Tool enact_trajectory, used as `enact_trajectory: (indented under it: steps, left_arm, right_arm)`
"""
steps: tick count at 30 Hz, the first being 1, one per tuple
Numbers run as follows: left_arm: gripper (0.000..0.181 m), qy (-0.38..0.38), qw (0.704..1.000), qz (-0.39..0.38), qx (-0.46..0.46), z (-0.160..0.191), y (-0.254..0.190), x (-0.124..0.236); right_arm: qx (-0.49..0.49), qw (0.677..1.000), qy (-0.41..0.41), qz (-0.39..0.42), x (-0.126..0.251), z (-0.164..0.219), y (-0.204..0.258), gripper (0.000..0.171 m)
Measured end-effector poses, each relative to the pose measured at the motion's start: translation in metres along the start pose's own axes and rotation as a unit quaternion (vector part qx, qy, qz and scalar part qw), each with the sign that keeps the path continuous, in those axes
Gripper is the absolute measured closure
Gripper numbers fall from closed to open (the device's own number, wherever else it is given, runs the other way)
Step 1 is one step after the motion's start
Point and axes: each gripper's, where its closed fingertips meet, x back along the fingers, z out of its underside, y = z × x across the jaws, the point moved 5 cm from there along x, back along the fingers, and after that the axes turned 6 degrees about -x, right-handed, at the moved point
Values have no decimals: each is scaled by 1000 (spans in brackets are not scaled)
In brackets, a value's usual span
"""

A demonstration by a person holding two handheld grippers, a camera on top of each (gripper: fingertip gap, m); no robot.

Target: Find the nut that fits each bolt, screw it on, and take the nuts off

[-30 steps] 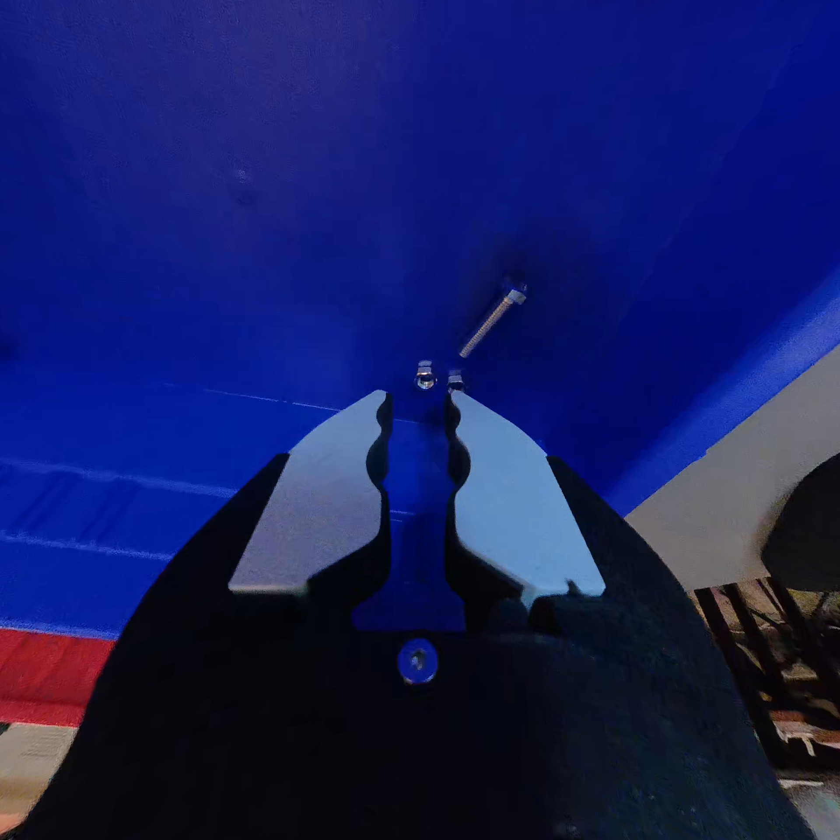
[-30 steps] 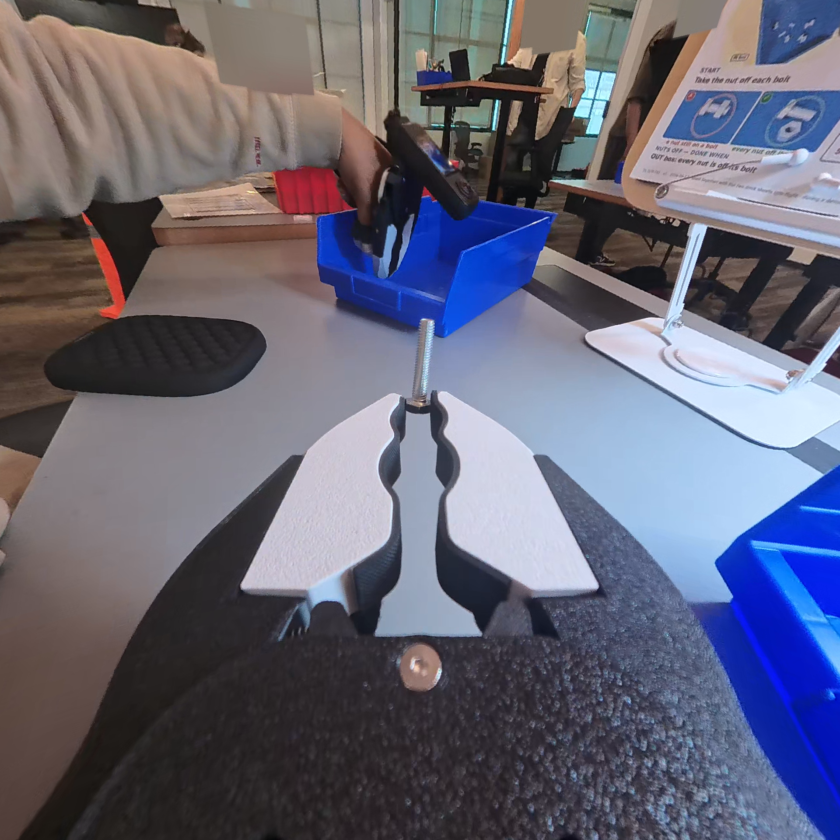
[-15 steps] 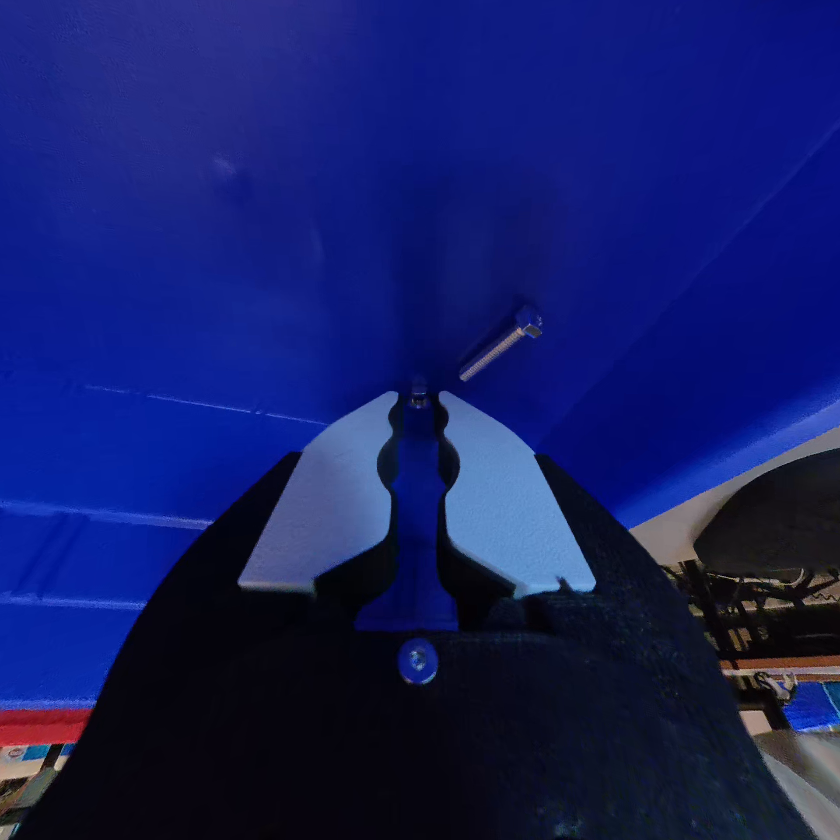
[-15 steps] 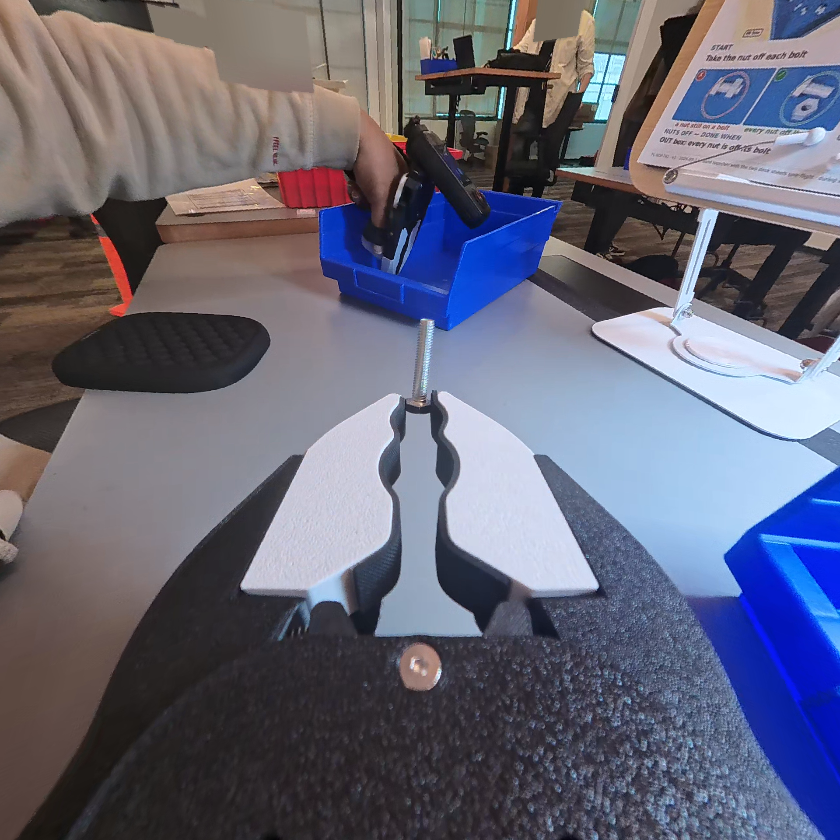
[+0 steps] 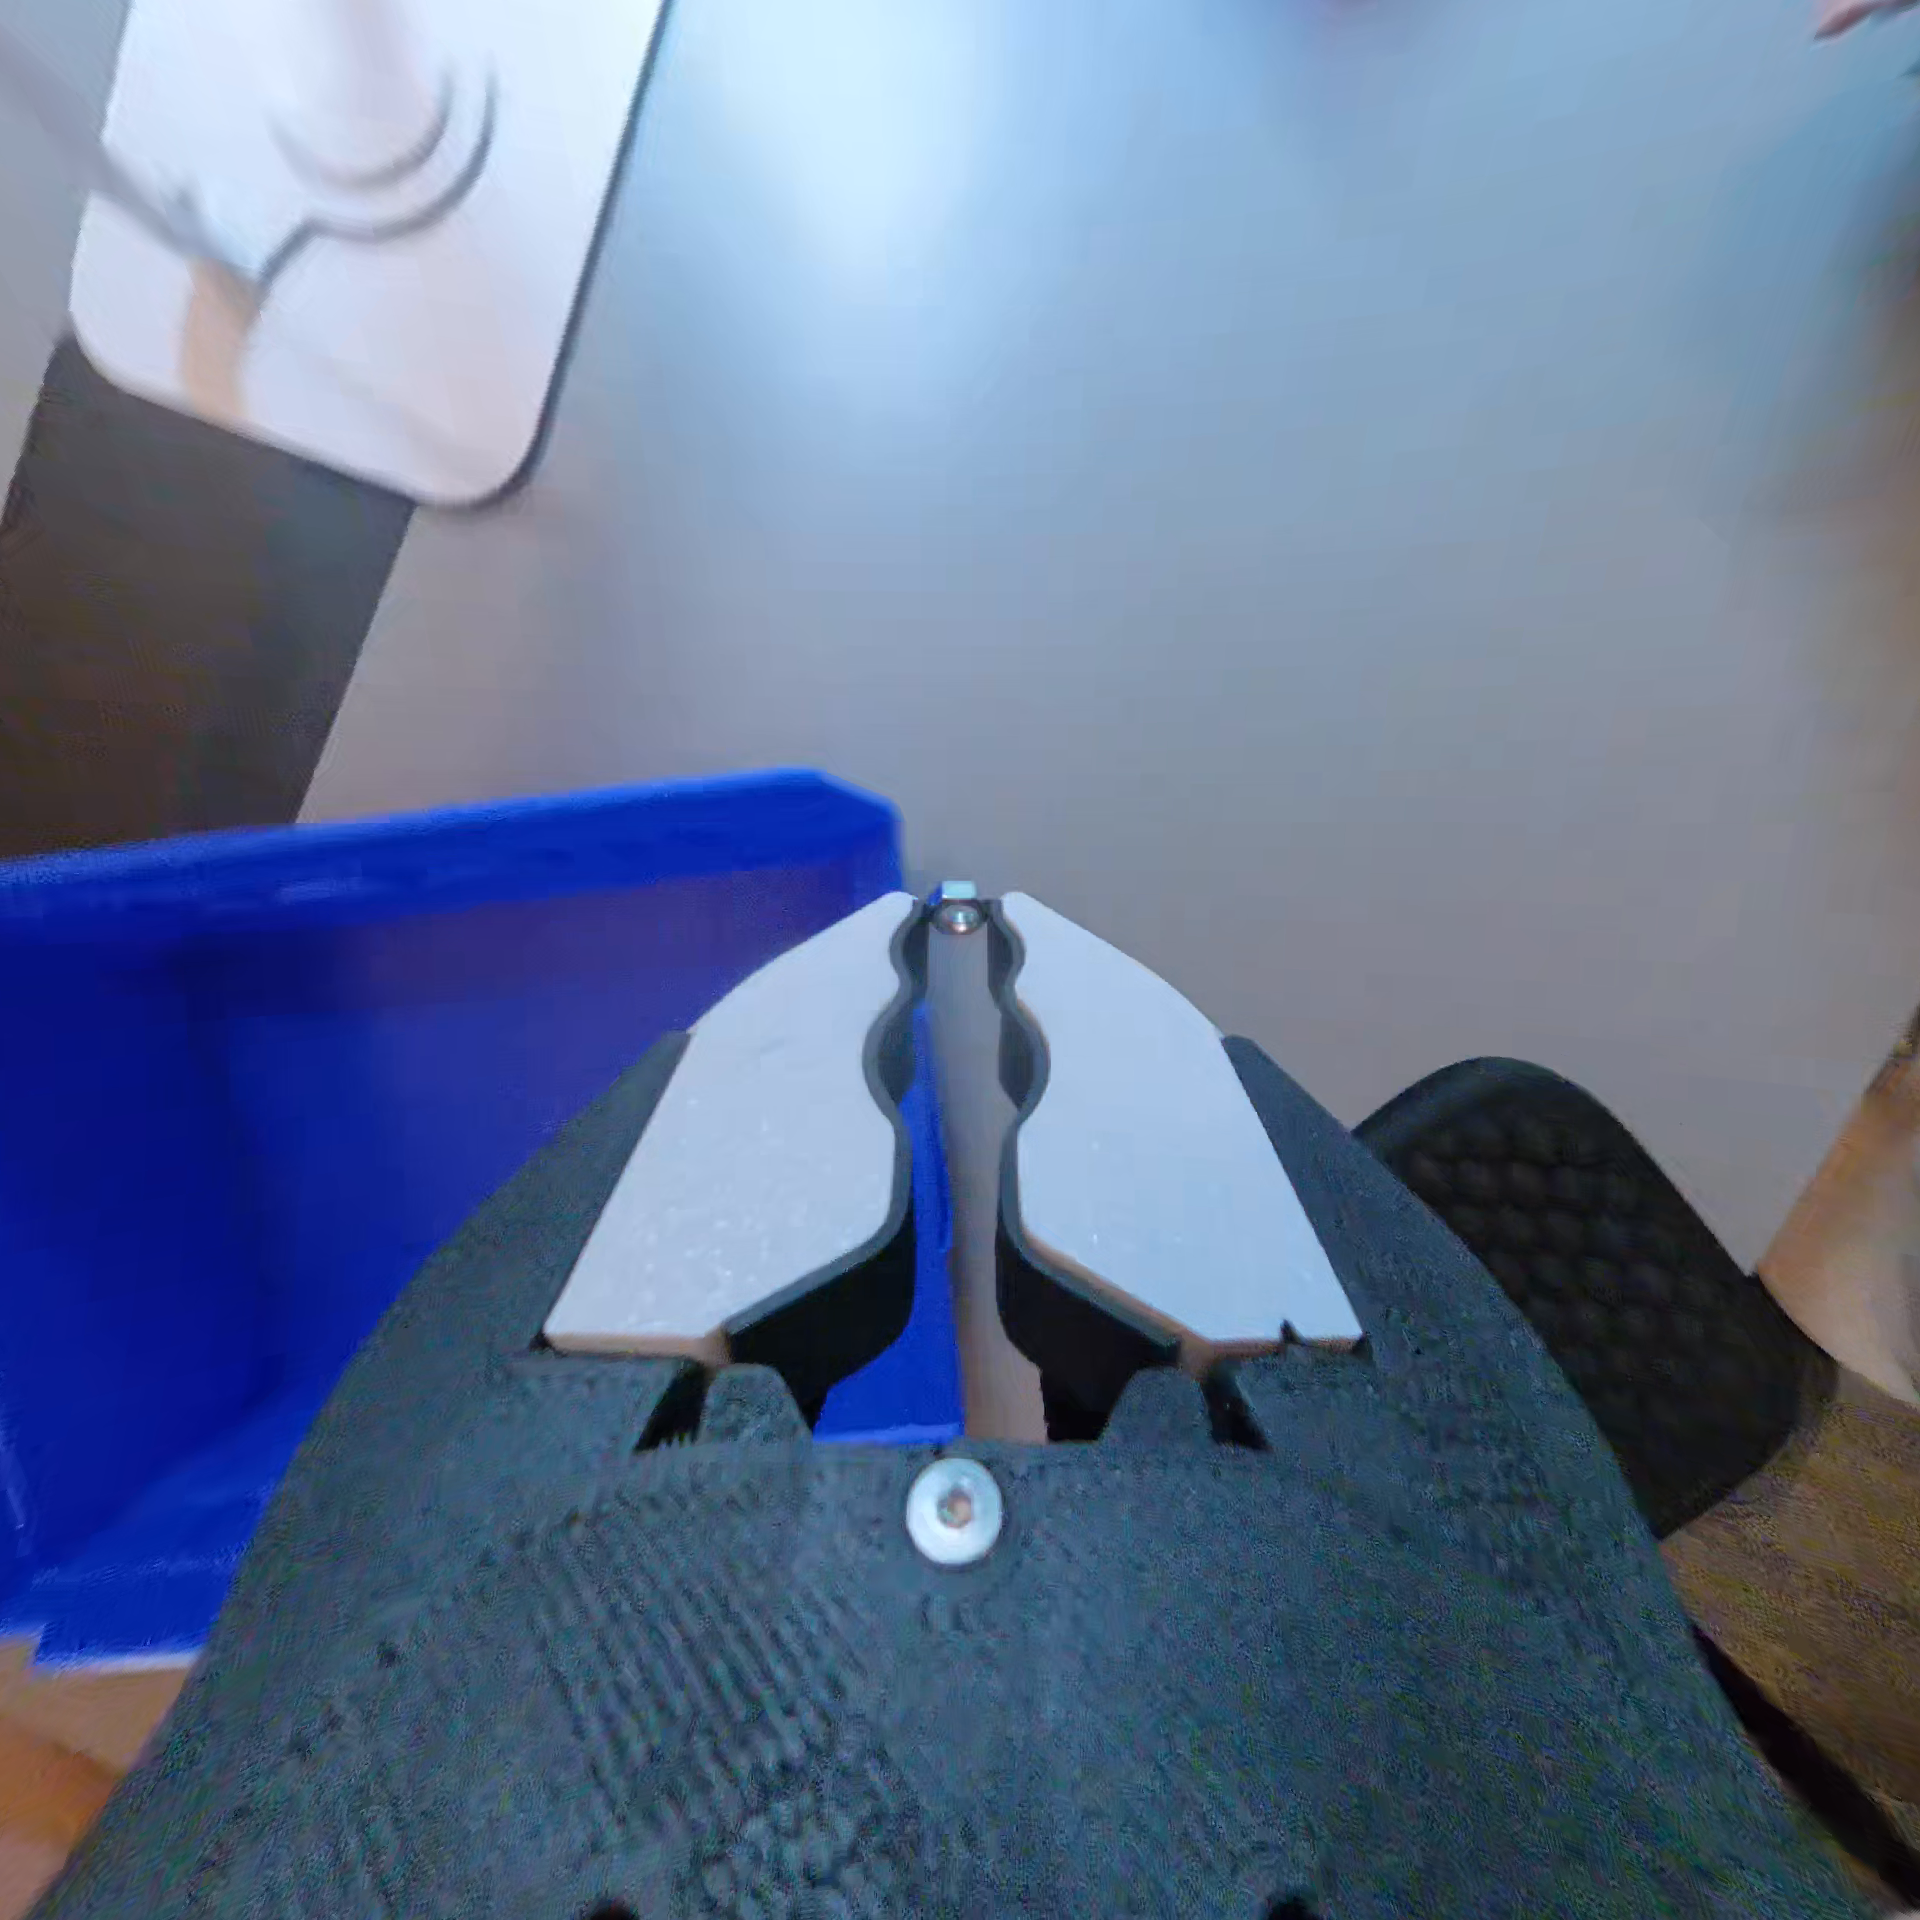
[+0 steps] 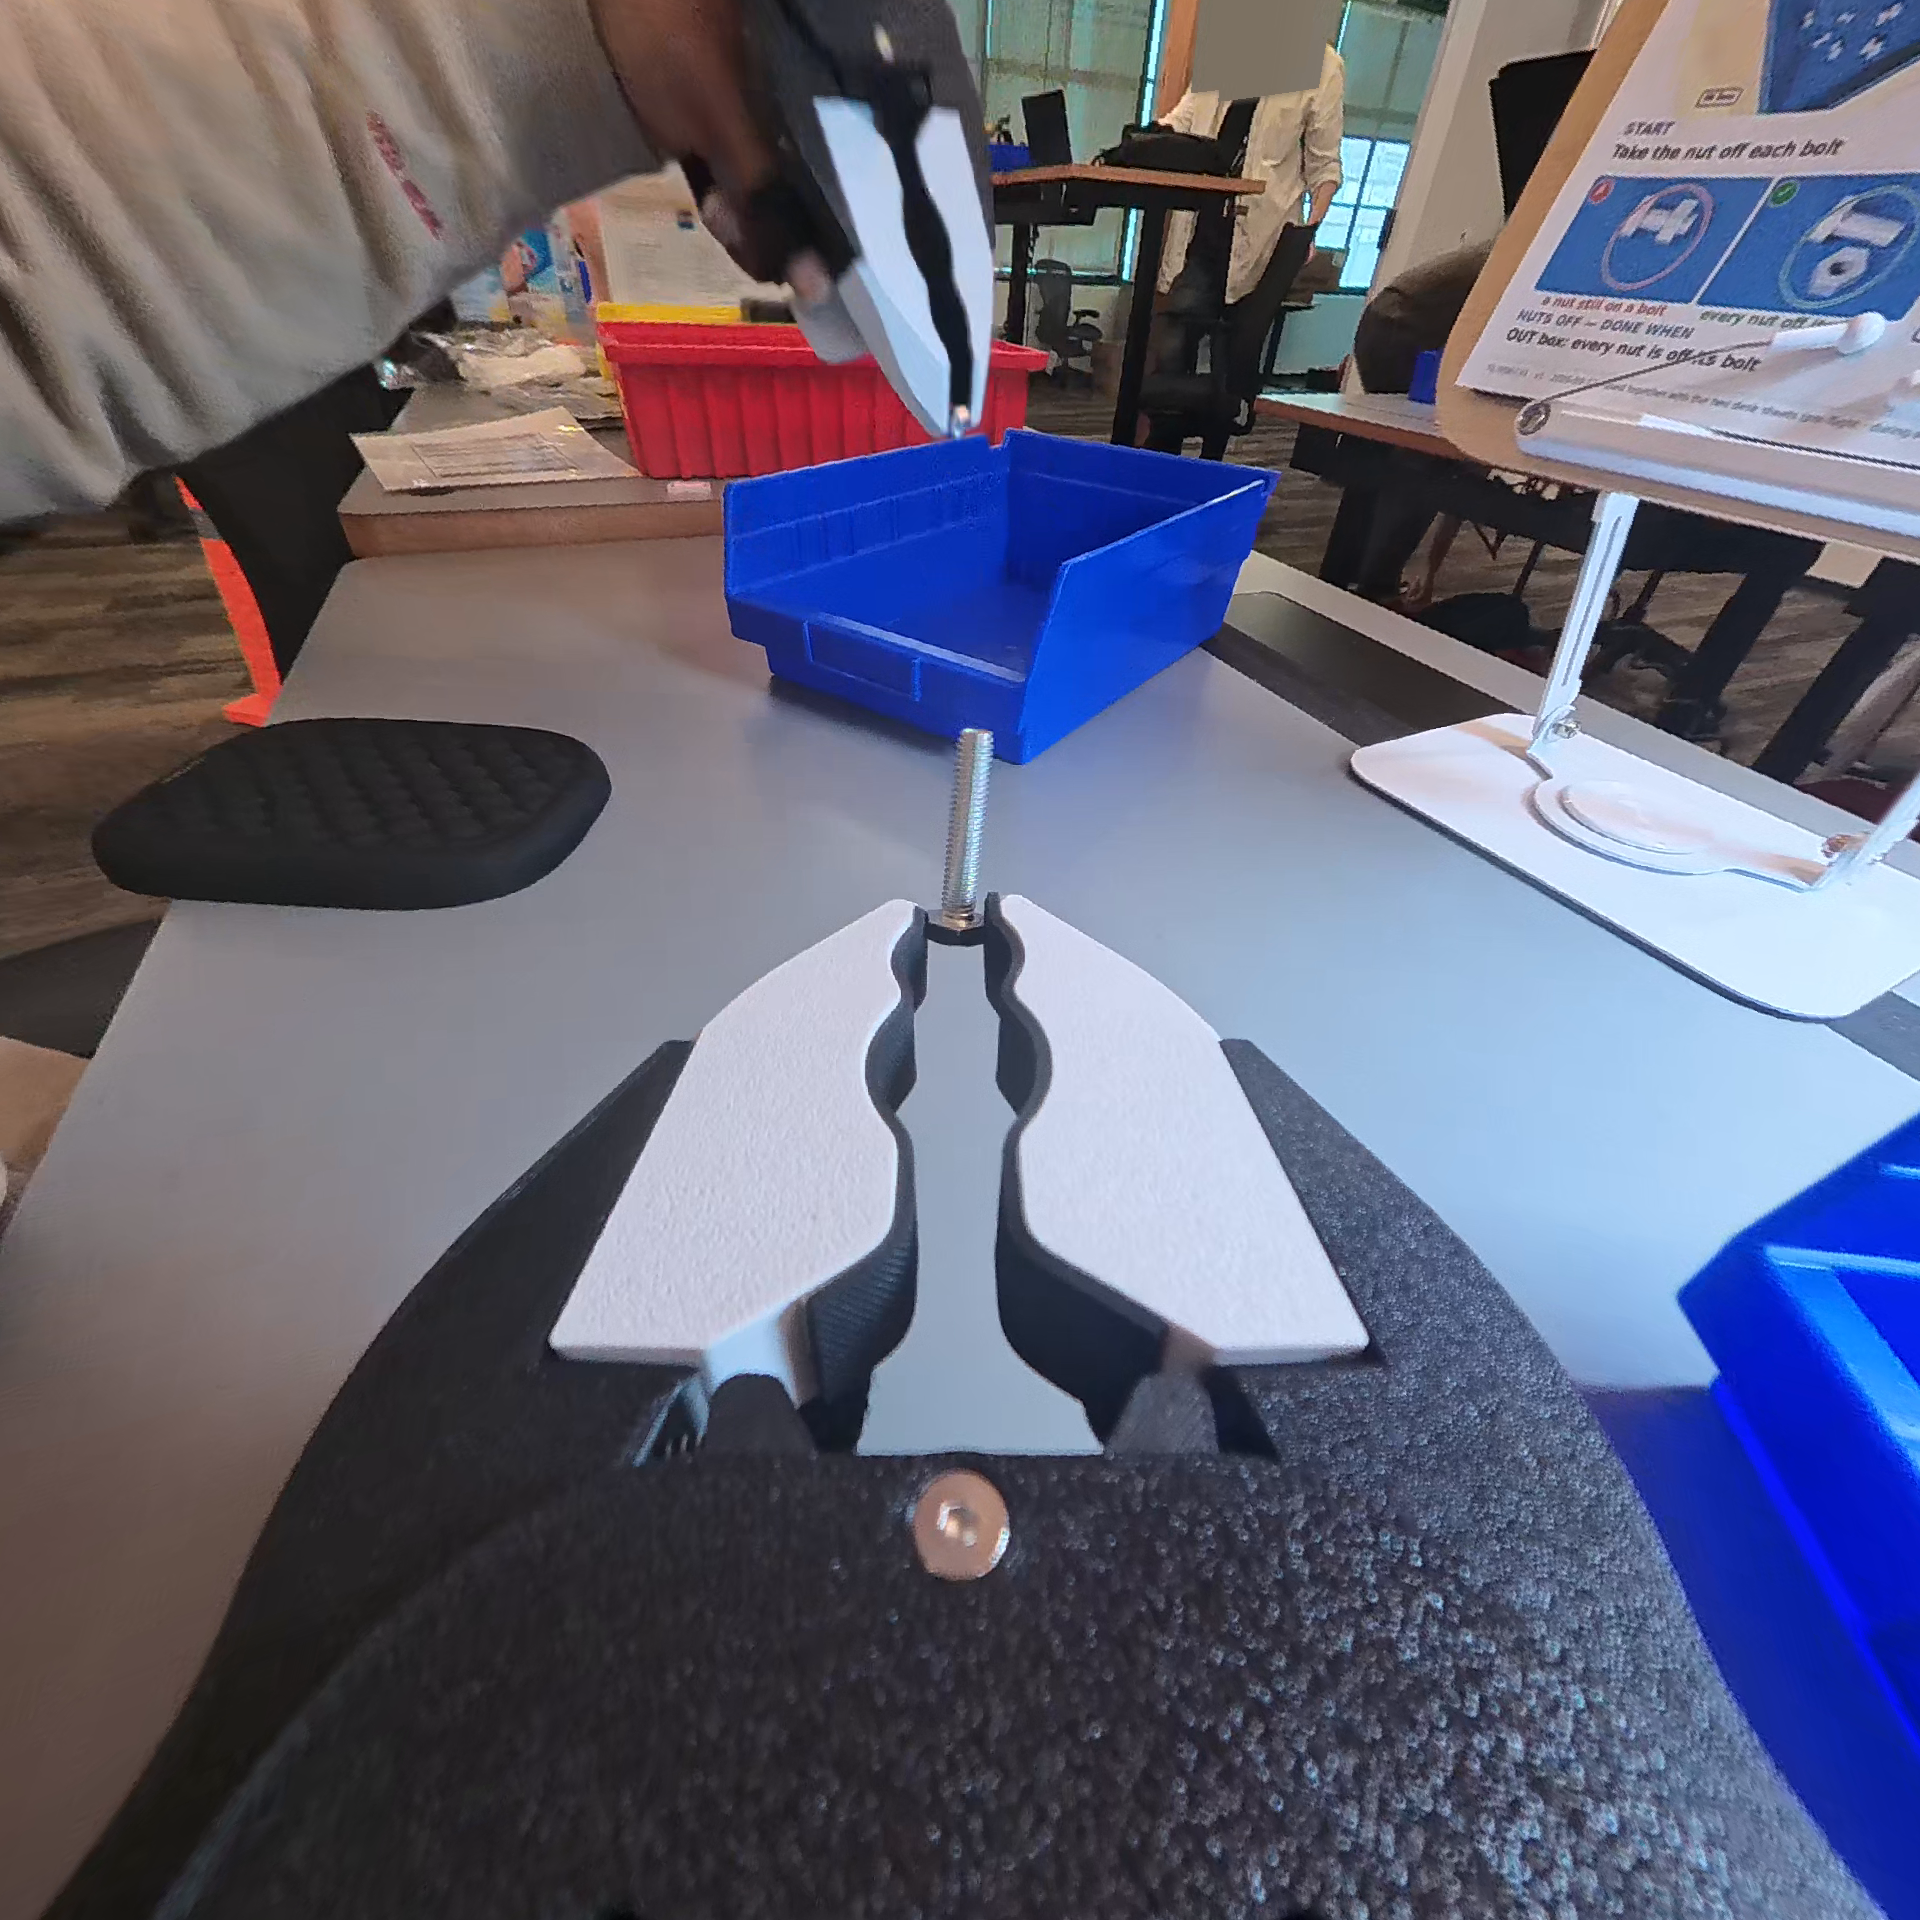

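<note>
Left gripper [image 5: 958, 902] lifted from blue bin [image 6: 987, 592], pinching nut [image 5: 957, 914]; right gripper [image 6: 958, 914] clamps bolt [image 6: 968, 821] above grey table [image 6: 520, 987].

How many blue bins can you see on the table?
2. One blue bin sits across the grey table beyond the bolt; another blue bin peeks in at the right edge. More may be out of view.

grey table [image 6: 520, 1039] | bright windows [image 6: 1070, 62] | desks [image 6: 1132, 182] behind

left gripper [image 6: 956, 410] hangs in the upper centre of the right wrist view, tilted fingertips-down, pinched tight — right gripper [image 6: 958, 914] fills the lower centre, level, its tips clamped too.
</note>
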Motion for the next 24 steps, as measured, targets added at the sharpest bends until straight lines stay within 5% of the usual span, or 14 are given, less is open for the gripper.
enact_trajectory:
  steps: [10,24]
  left_arm:
    - [170,-18,964,94,-248,-94,-146,-29]
    - [170,146,918,170,-328,-128,-179,-63]
  right_arm:
    - [18,1000,18,-12,-18,5,32,161]
    - [3,999,6,-54,-29,12,54,161]
